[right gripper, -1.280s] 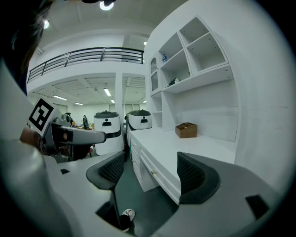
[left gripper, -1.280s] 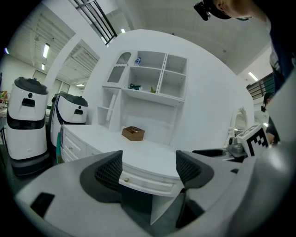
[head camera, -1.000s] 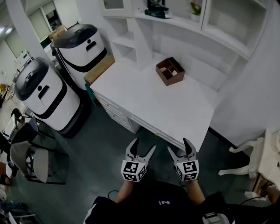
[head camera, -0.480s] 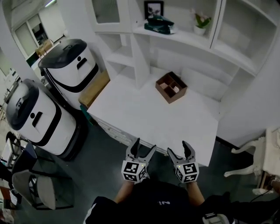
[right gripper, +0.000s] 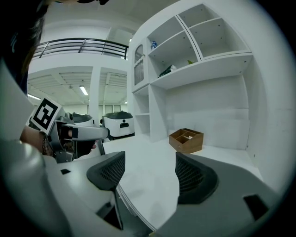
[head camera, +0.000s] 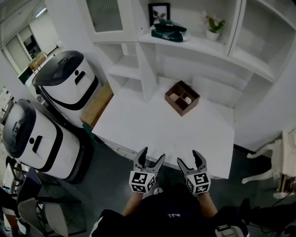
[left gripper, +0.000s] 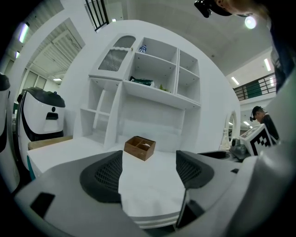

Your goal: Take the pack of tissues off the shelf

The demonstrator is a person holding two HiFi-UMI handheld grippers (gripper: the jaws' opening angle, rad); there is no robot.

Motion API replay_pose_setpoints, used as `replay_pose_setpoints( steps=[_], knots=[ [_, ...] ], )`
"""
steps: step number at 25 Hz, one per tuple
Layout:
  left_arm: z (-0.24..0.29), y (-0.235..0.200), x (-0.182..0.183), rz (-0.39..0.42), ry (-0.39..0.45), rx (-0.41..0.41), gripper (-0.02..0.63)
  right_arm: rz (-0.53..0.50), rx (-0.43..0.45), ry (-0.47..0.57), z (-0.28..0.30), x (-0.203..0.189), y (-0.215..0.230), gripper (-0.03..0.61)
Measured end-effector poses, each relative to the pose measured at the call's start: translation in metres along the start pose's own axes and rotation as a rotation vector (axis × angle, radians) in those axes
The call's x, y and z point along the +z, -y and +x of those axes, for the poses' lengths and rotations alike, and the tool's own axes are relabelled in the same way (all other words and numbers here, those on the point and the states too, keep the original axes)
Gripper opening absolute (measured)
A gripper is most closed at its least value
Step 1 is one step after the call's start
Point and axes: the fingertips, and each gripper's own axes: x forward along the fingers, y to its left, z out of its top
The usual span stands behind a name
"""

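**Head view.** Looks steeply down on a white table (head camera: 138, 125) with a shelf unit (head camera: 203, 46) behind it. Holds the left gripper (head camera: 152, 155) and the right gripper (head camera: 188, 158) side by side, low and close to the body, just at the near edge of the table. Has both claws spread, with nothing between them, probably because no reach is under way yet. Finds the pack of tissues (head camera: 169, 32), dark green, lying flat on the shelf board above the table. Places it between a framed picture (head camera: 159, 13) and a small flower pot (head camera: 212, 24), well apart from both grippers. Shows also a brown wooden box (head camera: 182, 97) on the table, and two white machines with black tops (head camera: 69, 85) on the floor at the left.

**Left gripper view.** Looks along two jaws standing wide apart, over bare table top toward the box. Grips nothing. Puts the pack high on the shelf, well above the line of the jaws, so likely calls for lifting the gripper and reaching far forward.

**Right gripper view.** Gives the same picture: jaws apart, empty, pointing over the table. Catches the pack only as a small dark shape on the shelf board, above the box. Suggests a grasp from the front, since the pack seems to lie near the board's edge.
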Motion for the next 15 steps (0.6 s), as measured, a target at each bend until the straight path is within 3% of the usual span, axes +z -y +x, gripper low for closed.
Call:
replay_pose_setpoints(
  steps=[7, 15],
  knots=[
    [0.006, -0.013, 0.002, -0.02, -0.009, 0.021, 0.359, -0.013, 0.019, -0.004, 0.022, 0.009, 0.004, 0.33],
    [0.027, -0.028, 0.024, -0.019, 0.001, 0.055, 0.359, 0.002, 0.049, 0.058, 0.048, 0.047, 0.024, 0.328]
  ],
)
